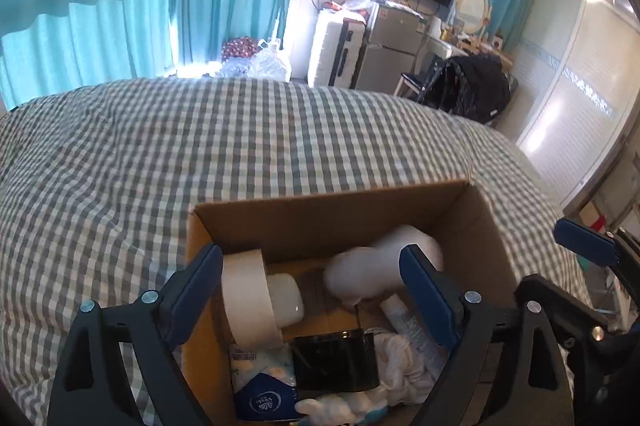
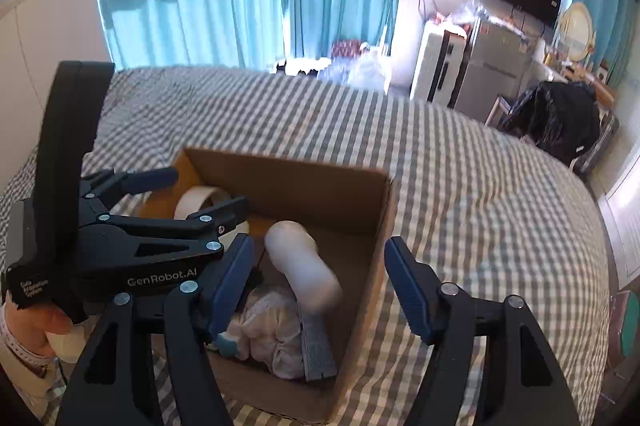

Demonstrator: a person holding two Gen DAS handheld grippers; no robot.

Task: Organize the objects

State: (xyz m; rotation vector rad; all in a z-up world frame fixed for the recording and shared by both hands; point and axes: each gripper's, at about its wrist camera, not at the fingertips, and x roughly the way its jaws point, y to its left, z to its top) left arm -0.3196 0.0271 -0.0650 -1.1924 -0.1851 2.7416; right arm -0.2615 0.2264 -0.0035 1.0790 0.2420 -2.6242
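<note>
Left tool (image 1: 312, 290) wide open over the cardboard box (image 1: 332, 210) on the bed (image 1: 200, 146), gripping nothing, right tool (image 2: 320, 286) open, empty, straddling the box's right wall

"GenRobot.AI" in white print on black side of left tool (image 2: 192, 198), seen from right wrist view. Small white print at same tool's rear end, near hand (image 2: 38, 326): too blurred to read. Blue-white packet (image 1: 264, 386) in cardboard box (image 1: 320, 214), below left tool: round logo, wording illegible.

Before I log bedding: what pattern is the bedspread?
Grey-and-white gingham check bedspread, clearest in the left wrist view.
</note>
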